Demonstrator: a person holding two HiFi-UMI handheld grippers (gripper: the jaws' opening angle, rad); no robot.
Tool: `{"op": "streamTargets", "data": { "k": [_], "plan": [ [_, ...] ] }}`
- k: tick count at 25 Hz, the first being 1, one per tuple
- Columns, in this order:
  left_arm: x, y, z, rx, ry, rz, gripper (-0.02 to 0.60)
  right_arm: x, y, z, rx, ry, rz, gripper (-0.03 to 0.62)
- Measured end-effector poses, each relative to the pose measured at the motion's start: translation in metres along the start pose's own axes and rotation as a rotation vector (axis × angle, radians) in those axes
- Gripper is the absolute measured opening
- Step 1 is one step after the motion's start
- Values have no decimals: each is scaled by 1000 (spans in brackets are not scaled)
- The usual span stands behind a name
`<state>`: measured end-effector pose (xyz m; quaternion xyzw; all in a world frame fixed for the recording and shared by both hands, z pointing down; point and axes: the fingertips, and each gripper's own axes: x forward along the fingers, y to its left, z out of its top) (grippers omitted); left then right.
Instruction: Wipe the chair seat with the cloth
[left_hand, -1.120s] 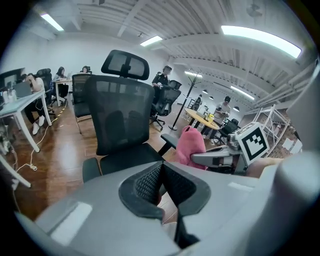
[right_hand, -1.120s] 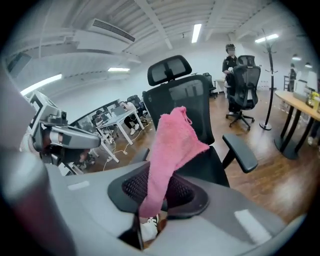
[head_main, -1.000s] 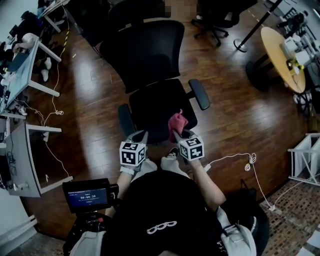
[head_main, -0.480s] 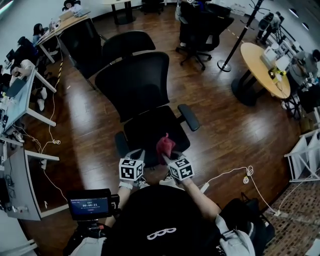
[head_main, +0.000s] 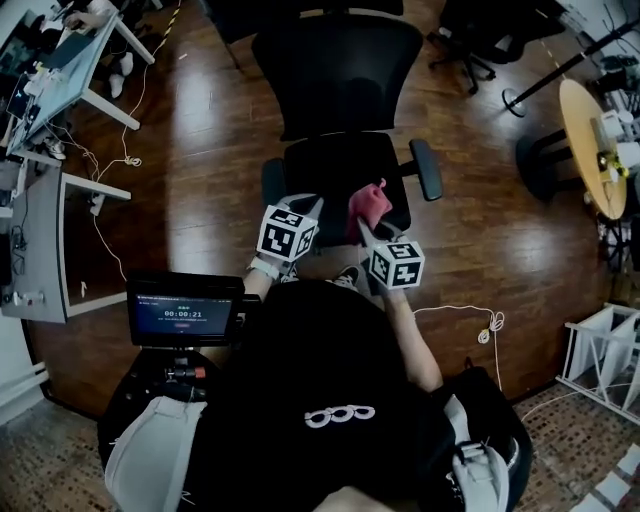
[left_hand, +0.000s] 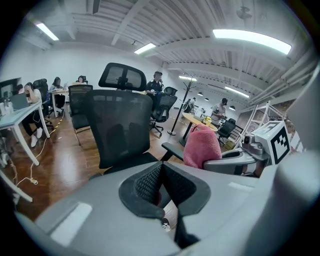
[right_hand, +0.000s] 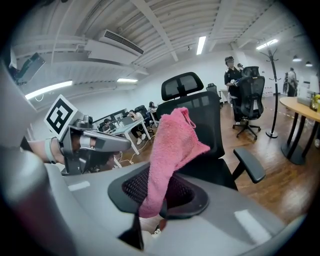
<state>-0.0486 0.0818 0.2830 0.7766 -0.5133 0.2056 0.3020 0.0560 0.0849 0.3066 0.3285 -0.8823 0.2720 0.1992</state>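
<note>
Right gripper (right_hand: 150, 202) pinching pink cloth (right_hand: 172, 145) by its lower end. Cloth stands up out of jaws, top corner flopped forward. Left gripper (left_hand: 161, 167) pressed together, nothing between jaws, just left of right one. Black chair seat (head_main: 335, 165) directly ahead of both grippers, cloth over its front right part. Cannot tell if cloth touches seat. Backrest (head_main: 340, 70) beyond seat. Armrest (head_main: 427, 170) ahead-right of right gripper.
</note>
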Motion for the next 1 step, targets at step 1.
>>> {"op": "streamTargets", "data": {
  "k": [1],
  "plan": [
    [-1, 1, 2, -1, -3, 1, -6, 0, 0, 1, -1, 1, -1, 74]
  ]
}}
